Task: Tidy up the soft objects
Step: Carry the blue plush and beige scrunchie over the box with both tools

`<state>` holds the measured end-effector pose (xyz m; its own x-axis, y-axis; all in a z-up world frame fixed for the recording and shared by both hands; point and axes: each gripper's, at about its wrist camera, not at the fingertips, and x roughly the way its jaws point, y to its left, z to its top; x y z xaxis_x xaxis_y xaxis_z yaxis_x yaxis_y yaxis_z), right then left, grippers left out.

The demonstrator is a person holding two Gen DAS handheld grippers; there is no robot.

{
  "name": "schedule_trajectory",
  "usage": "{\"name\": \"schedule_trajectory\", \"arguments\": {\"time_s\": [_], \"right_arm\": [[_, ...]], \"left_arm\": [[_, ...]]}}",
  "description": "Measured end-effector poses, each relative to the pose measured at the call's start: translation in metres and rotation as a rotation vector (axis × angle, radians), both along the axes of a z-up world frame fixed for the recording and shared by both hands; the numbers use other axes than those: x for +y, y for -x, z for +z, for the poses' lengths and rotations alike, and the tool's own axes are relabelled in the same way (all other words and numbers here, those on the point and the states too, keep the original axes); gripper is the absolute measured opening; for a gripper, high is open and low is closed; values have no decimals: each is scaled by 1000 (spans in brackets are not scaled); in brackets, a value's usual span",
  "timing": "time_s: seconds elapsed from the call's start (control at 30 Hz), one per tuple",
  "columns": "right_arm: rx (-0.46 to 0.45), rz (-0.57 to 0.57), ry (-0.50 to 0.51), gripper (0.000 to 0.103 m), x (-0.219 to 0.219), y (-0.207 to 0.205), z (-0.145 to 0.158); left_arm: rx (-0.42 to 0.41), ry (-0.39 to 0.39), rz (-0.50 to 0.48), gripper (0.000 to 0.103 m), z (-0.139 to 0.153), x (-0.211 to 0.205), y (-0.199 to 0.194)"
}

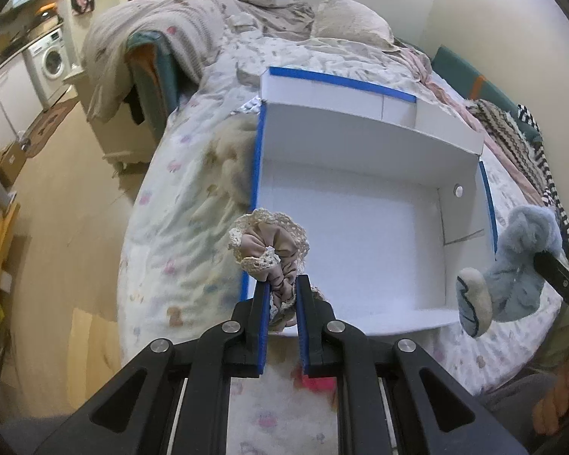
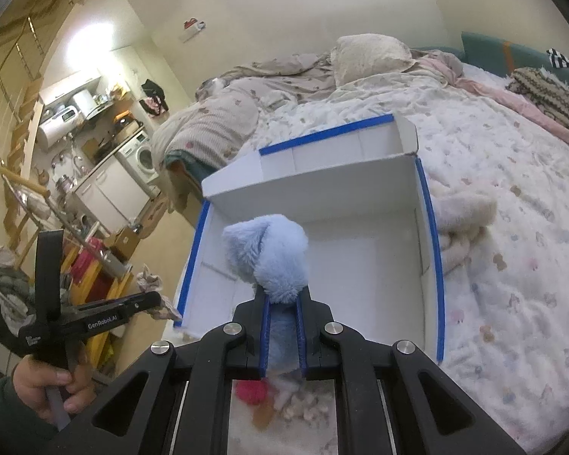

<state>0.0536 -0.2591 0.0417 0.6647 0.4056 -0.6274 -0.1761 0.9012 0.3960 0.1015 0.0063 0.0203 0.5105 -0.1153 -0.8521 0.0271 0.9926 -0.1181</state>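
Note:
A white cardboard box with blue tape edges [image 1: 360,144] lies open on the bed; it also shows in the right wrist view [image 2: 360,185]. My left gripper [image 1: 282,284] is shut on a beige lace-trimmed scrunchie [image 1: 269,242], held over the box's near left corner. My right gripper [image 2: 282,299] is shut on a light blue plush toy [image 2: 269,250], held over the box's near edge. The plush also shows in the left wrist view [image 1: 519,265] at the box's right side. The inside of the box looks bare.
The bed has a patterned white blanket [image 2: 512,227], a cream fluffy item [image 2: 462,216] beside the box, and pillows [image 2: 371,53] at the far end. A red soft object [image 2: 250,392] lies below my right gripper. The floor and kitchen [image 2: 106,159] lie left.

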Motion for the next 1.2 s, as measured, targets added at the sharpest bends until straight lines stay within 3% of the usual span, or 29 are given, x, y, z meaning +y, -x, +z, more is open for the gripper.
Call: {"name": "schedule_trajectory", "arguments": {"time_s": [0.27,0.63,0.9,1.2], "right_arm": [[12,-29,-14,13,-3,-30,-11],[72,-51,-3,13,0,-63,-54],[111,-23,51,13,13,-72,-79],[144,31,159,13,42,-80,-95]], "left_arm": [[-7,-34,-43,12,-1,-25,-32],[8,-87,-81,12,-33,-54,-62],[25,-108,-74,12,-60,-56,-76],[23,-138,-110,12,-71,-65,-75]]}}
